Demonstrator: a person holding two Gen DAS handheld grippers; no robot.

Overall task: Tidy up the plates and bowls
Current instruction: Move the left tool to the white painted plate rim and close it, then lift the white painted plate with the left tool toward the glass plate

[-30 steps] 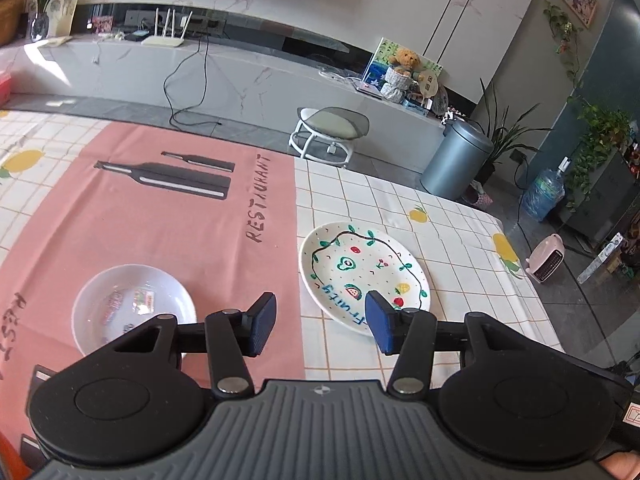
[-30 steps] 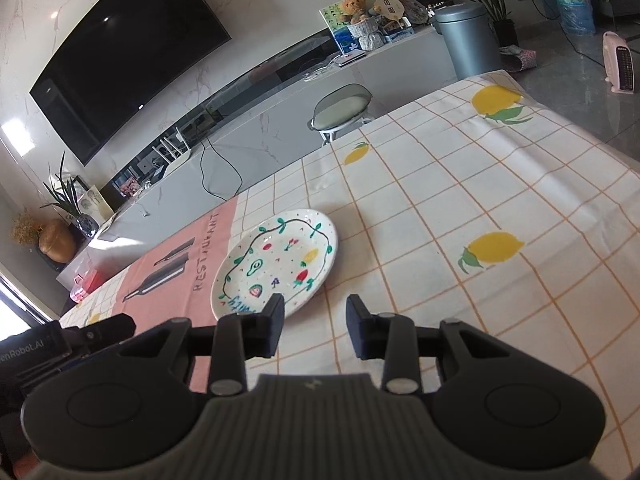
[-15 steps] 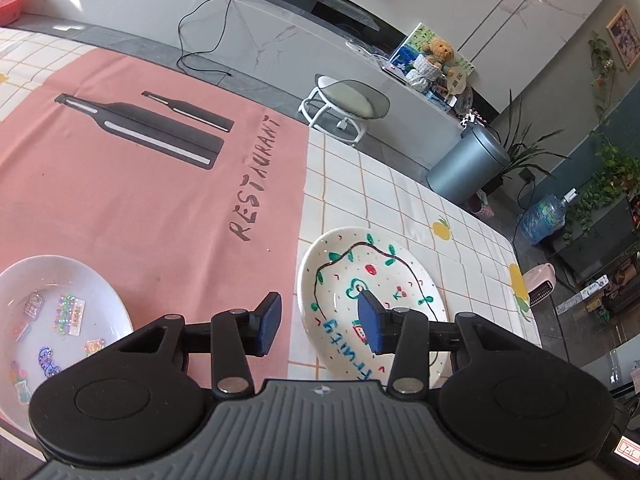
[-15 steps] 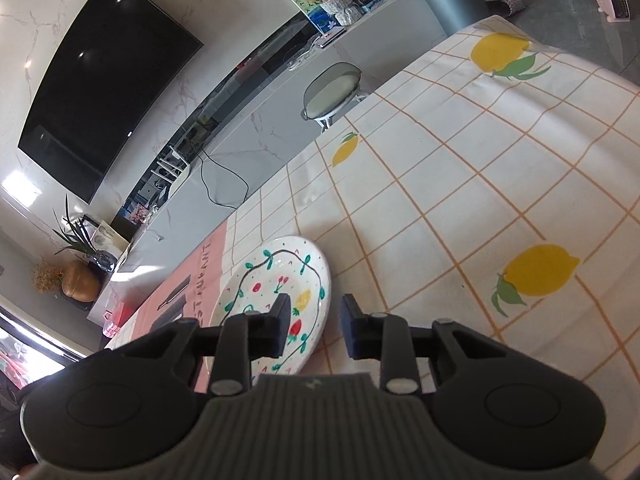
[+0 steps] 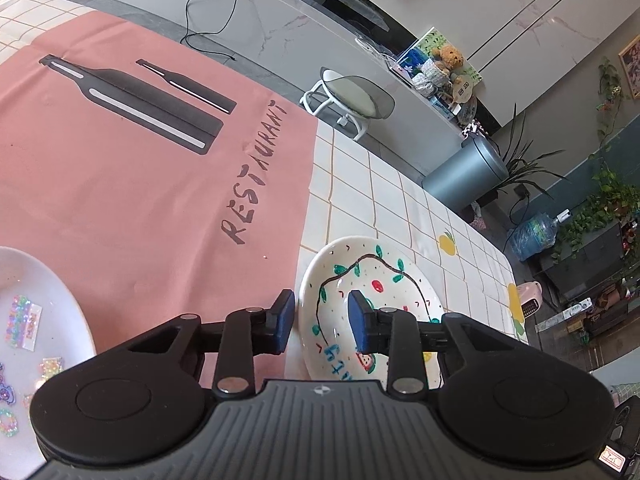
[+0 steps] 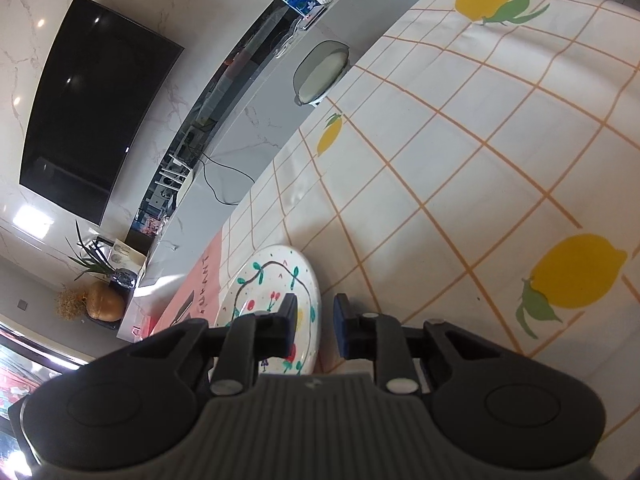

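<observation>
Plate (image 5: 372, 300) looks stiff, glazed, slippery, breakable; L gripper (image 5: 320, 322) and R gripper (image 6: 315, 326) straddle opposite rims, jaws just been closing, not yet clamped—take it by rim.

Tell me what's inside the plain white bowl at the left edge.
The white bowl holds small glittery stickers scattered on its bottom. No food shows. The left gripper's body and the frame edge hide part of the bowl, so more may be there.

Table under checked lemon-print cloth (image 6: 500, 152) bears a pink "RESTAURANT" mat (image 5: 132, 184), hand-painted white plate (image 5: 384, 280) and white sticker-dotted dish (image 5: 36, 300) (partly cropped).
</observation>
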